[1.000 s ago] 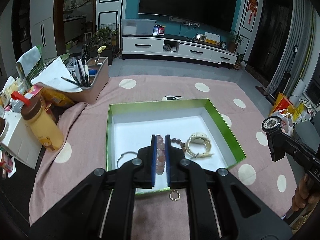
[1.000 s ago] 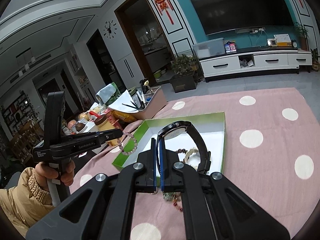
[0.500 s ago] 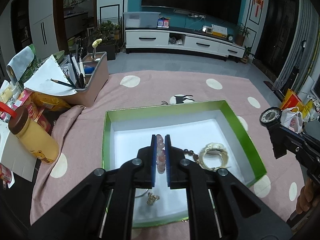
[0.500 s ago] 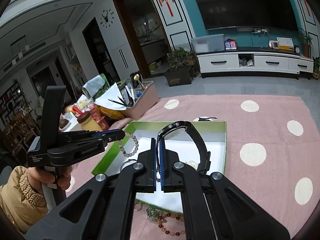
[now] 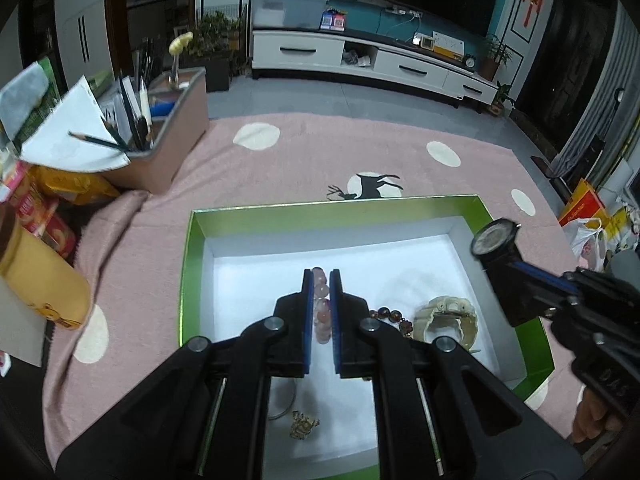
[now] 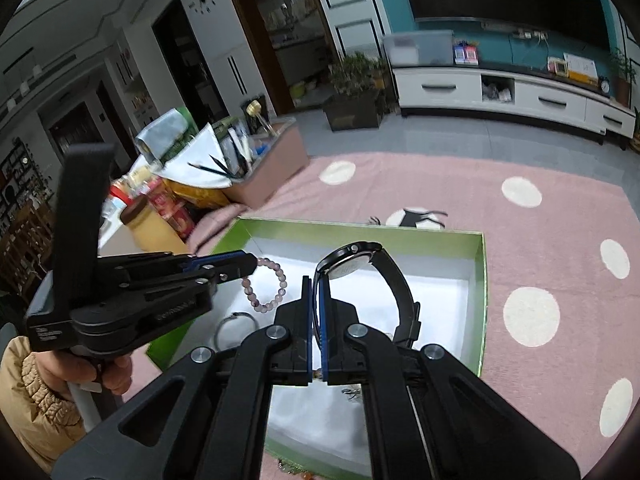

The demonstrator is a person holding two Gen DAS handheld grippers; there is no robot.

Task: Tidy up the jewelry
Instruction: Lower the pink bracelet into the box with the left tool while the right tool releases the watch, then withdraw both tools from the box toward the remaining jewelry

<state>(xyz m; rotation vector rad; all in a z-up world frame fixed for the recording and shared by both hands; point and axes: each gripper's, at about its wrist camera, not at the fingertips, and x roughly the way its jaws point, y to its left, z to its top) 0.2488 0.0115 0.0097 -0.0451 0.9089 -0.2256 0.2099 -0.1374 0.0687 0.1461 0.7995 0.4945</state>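
Observation:
A green-walled box (image 5: 340,210) with a white floor lies on the pink dotted cloth. Over it my left gripper (image 5: 321,280) is shut on a pink bead bracelet (image 5: 320,304); from the right wrist view the bracelet (image 6: 266,284) hangs from that gripper (image 6: 250,264). My right gripper (image 6: 317,284) is shut on the strap of a black watch (image 6: 360,260), held above the box's right half; in the left wrist view the watch (image 5: 494,240) shows its round face. Inside the box lie a cream watch (image 5: 448,316), dark brown beads (image 5: 390,314), a silver ring (image 6: 234,326) and a small gold piece (image 5: 304,426).
A tan organizer (image 5: 168,136) with pencils and papers stands at the back left. A yellow bottle (image 5: 36,276) and snack packets (image 5: 40,216) crowd the left edge. A hand in a tan sleeve (image 6: 36,392) holds the left gripper. More beads (image 6: 294,470) lie before the box's near wall.
Both grippers have moved forward and lower over the box, each keeping its piece. The box now looms larger, and the black watch hangs over its right side.

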